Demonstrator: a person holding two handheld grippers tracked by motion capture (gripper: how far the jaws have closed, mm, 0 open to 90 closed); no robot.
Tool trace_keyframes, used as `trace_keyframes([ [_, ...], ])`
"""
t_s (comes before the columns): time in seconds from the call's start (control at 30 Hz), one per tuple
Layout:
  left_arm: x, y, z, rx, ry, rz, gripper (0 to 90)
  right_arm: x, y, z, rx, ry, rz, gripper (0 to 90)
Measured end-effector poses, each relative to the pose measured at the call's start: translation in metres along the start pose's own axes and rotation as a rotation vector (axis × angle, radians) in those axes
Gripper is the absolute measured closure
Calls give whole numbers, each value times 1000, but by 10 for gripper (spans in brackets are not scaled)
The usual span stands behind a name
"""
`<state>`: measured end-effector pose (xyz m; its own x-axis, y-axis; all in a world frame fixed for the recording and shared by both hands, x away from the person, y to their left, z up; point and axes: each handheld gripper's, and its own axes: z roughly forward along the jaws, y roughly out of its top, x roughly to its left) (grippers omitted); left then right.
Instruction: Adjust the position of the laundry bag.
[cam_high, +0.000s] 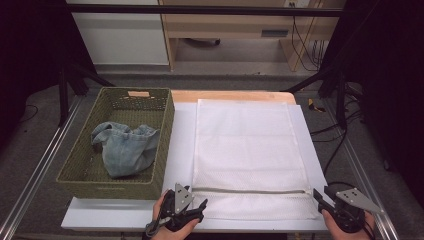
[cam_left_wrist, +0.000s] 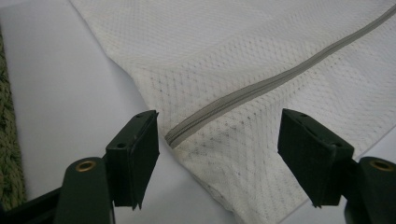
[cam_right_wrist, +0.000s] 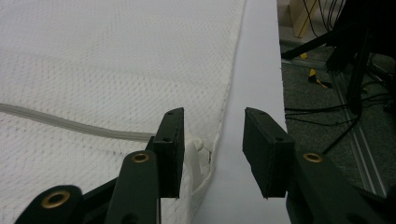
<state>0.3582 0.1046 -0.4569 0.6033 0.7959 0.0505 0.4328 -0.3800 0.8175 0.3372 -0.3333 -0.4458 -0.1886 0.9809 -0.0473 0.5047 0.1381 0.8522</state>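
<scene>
A white mesh laundry bag (cam_high: 245, 145) lies flat on the white table cover, with its grey zipper (cam_high: 250, 190) running across near the front edge. My left gripper (cam_high: 201, 205) sits at the bag's near left corner. In the left gripper view its jaws (cam_left_wrist: 217, 154) stand open, astride the zipper's closed end (cam_left_wrist: 175, 137), and the pads do not touch the mesh. My right gripper (cam_high: 318, 196) is at the near right corner. Its jaws (cam_right_wrist: 212, 149) are open around the bag's edge, and the white zipper pull (cam_right_wrist: 196, 154) lies just beside the left pad.
A green woven basket (cam_high: 165, 145) stands left of the bag and holds crumpled blue jeans (cam_high: 125, 147). The table's right edge (cam_right_wrist: 275, 93) drops to a floor with cables and black stand legs. Metal rails run along both sides.
</scene>
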Motion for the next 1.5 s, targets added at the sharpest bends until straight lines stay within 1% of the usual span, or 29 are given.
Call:
trace_keyframes([
  [0.07,0,0,0,7,5,-2,301,0,0,0,5,-1,-1,607],
  [0.2,0,-3,3,31,11,3,304,2,-1,0,18,21,0,622],
  [0.27,1,-3,5,26,11,-5,309,4,-1,1,25,28,-10,642],
  [0.33,2,-2,5,25,17,-3,319,5,-1,2,32,36,-14,662],
  [0.43,4,0,9,14,35,-7,347,7,-1,1,39,48,-24,730],
  [0.53,6,-1,13,17,41,-6,354,7,-2,1,44,47,-27,737],
  [0.6,9,-1,20,19,29,-20,382,8,-2,0,42,52,-23,718],
  [0.67,10,2,22,3,24,-49,393,8,-3,0,41,51,-21,702],
  [0.73,9,5,22,-2,23,-41,401,8,-4,0,48,55,-19,699],
  [0.77,7,16,23,-12,48,-8,401,8,-4,1,51,53,-21,697],
  [0.8,7,22,24,-18,56,-5,401,8,-4,1,55,55,-18,693],
  [0.87,11,37,29,-36,67,-32,399,8,-4,2,58,57,-14,680],
  [0.9,11,37,29,-36,67,-32,396,8,-4,2,58,57,-14,680],
  [0.93,18,50,39,-27,83,-45,396,8,-4,1,54,58,-10,668],
  [0.97,22,54,45,-15,92,-52,396,7,-4,1,53,57,-10,665],
  [1.0,27,56,51,-6,90,-74,396,7,-5,2,52,58,-7,664],
  [1.07,36,58,61,11,91,-122,396,5,-5,2,58,64,5,655],
  [1.1,36,58,61,11,91,-122,394,5,-5,2,58,64,5,655],
  [1.13,44,58,69,19,95,-152,388,3,-6,2,61,76,16,627],
  [1.17,44,58,69,19,95,-152,381,2,-6,2,61,85,19,609],
  [1.2,47,58,72,33,93,-161,372,1,-6,3,58,88,20,590],
  [1.23,53,59,77,47,84,-191,355,1,-6,3,56,92,20,567],
  [1.27,53,59,77,47,84,-191,340,1,-6,3,56,92,20,567],
  [1.33,56,61,82,67,88,-191,325,2,-5,3,46,101,26,495],
  [1.37,56,61,82,67,88,-191,306,2,-5,3,49,100,22,468],
  [1.4,57,62,86,90,86,-179,285,3,-5,3,60,102,27,449],
  [1.43,57,62,86,90,86,-179,272,3,-5,3,60,102,27,449],
  [1.47,57,64,89,102,92,-166,266,4,-8,5,79,105,21,411],
  [1.5,57,64,89,102,92,-166,262,4,-8,5,79,105,21,411],
])
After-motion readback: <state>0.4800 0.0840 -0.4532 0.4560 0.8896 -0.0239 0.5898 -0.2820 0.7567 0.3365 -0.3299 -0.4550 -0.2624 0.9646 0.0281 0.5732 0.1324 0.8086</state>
